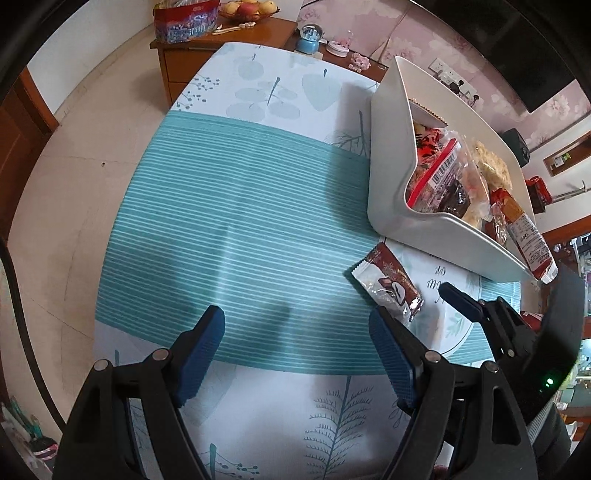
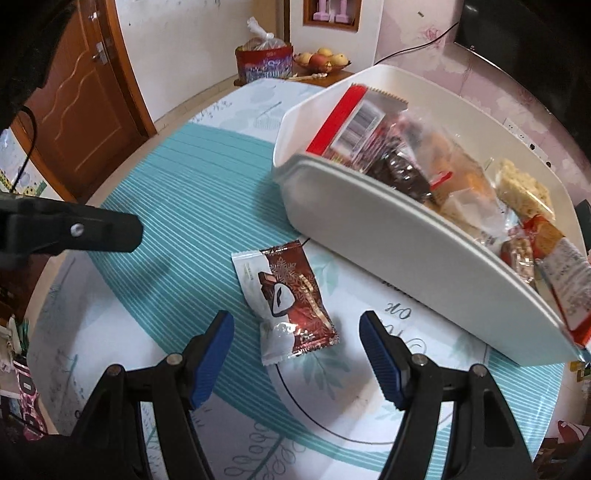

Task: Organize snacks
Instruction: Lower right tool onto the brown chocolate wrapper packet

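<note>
A brown and white chocolate snack packet (image 2: 286, 301) lies flat on the tablecloth in front of a white bin (image 2: 406, 251) that holds several bagged snacks. My right gripper (image 2: 297, 334) is open and empty, low over the table, with the packet's near end between its blue pads. In the left wrist view the same packet (image 1: 388, 286) lies at the right, beside the bin (image 1: 391, 177). My left gripper (image 1: 297, 330) is open and empty above the striped cloth, left of the packet. The right gripper's finger (image 1: 460, 297) shows there too.
The table carries a teal striped and leaf-print cloth (image 1: 240, 206). A wooden cabinet (image 1: 221, 48) behind the table holds a red tin (image 1: 186, 20) and a fruit bowl (image 1: 247, 9). A wooden door (image 2: 85, 110) stands at the left.
</note>
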